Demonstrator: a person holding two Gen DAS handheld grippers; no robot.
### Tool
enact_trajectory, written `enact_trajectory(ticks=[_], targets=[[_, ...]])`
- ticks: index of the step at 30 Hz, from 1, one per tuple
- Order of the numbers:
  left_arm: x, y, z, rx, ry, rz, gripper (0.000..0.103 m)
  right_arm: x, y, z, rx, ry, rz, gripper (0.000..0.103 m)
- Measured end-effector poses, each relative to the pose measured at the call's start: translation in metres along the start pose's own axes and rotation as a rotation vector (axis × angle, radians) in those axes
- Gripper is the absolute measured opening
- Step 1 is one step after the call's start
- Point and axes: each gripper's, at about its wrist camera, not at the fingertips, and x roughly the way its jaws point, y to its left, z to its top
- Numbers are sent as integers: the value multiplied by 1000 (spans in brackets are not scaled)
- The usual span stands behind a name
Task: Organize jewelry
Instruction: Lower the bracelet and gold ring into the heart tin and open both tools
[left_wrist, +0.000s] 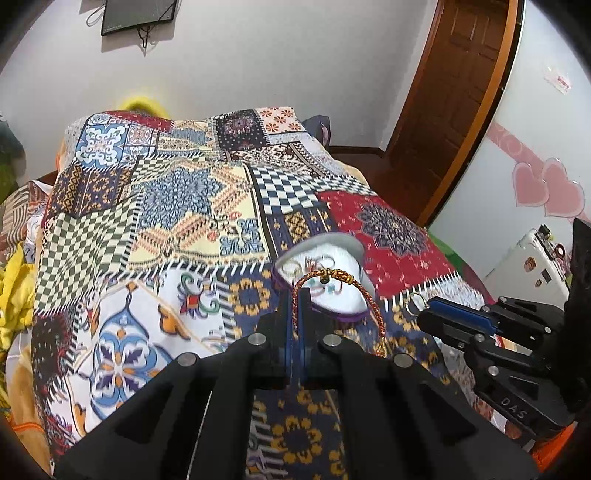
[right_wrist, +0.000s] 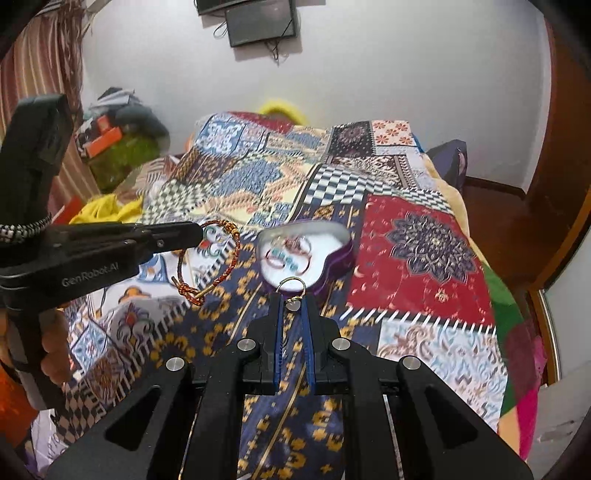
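Observation:
My left gripper (left_wrist: 297, 295) is shut on a red and gold braided bracelet (left_wrist: 334, 275), which hangs in a loop above the patchwork bedspread; the bracelet also shows in the right wrist view (right_wrist: 208, 258). A purple heart-shaped jewelry box (left_wrist: 325, 273) with a white lining lies open just beyond it and holds rings and small pieces. My right gripper (right_wrist: 293, 295) is shut on a gold ring with a small pendant (right_wrist: 293, 291), held just before the box (right_wrist: 306, 254). The right gripper also shows in the left wrist view (left_wrist: 424, 306).
The patchwork bedspread (left_wrist: 166, 221) covers the bed. Yellow cloth (right_wrist: 107, 210) and clutter lie at the left. A wooden door (left_wrist: 454, 92) stands at the right, and a dark screen (right_wrist: 258, 22) hangs on the wall.

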Motion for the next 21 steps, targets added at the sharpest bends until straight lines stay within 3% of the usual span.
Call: enact_trajectory(ticks=[9,21], targets=[[25,3,20,-9,3,6,1,14,-7,17,16,-23,7,9],[63,10,34,-6,41,25,1,46,-13,26,3,23,12,9]])
